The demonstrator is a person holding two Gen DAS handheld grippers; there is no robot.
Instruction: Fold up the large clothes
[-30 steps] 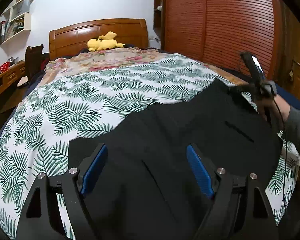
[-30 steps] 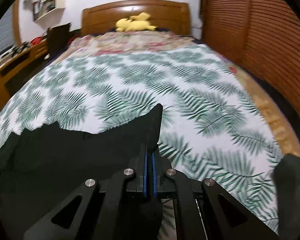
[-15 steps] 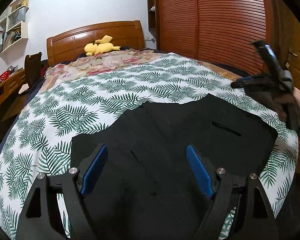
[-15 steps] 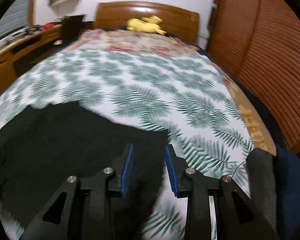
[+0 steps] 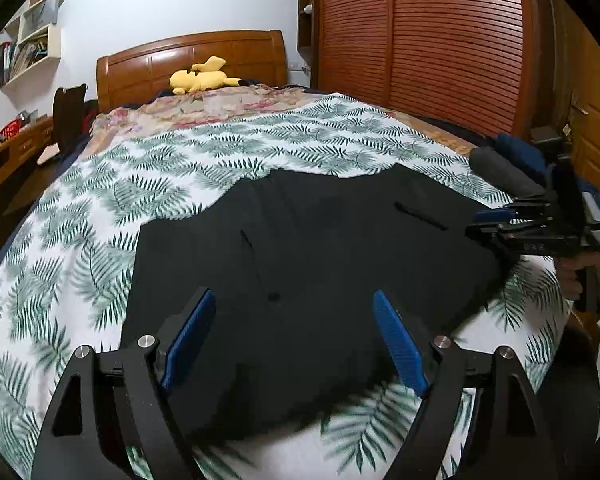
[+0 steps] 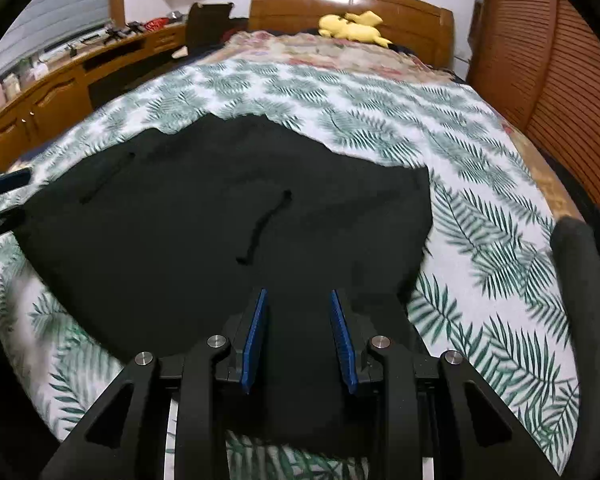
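Black garment (image 5: 320, 264) flat; left gripper (image 5: 296, 336) jaws wide, right gripper (image 6: 299, 328) jaws parted, both empty.

1 black garment (image 5: 320, 264) near centre on bed. 1 leaf-print sheet (image 5: 100, 208). 1 yellow plush toy (image 5: 202, 78) far, by 1 headboard (image 5: 188, 60). 2 grippers: left (image 5: 296, 340), right (image 6: 300, 336). 1 hand (image 5: 588, 276) right.

**You are in a bedroom at home**

You are looking at a big bed (image 5: 100, 216) with a leafy green and white cover. It has a wooden headboard (image 5: 192, 60), and a yellow soft toy (image 5: 202, 78) lies by it. You can see wooden closet doors (image 5: 440, 40), wall shelves (image 5: 32, 44) and a long wooden desk (image 6: 60, 84).
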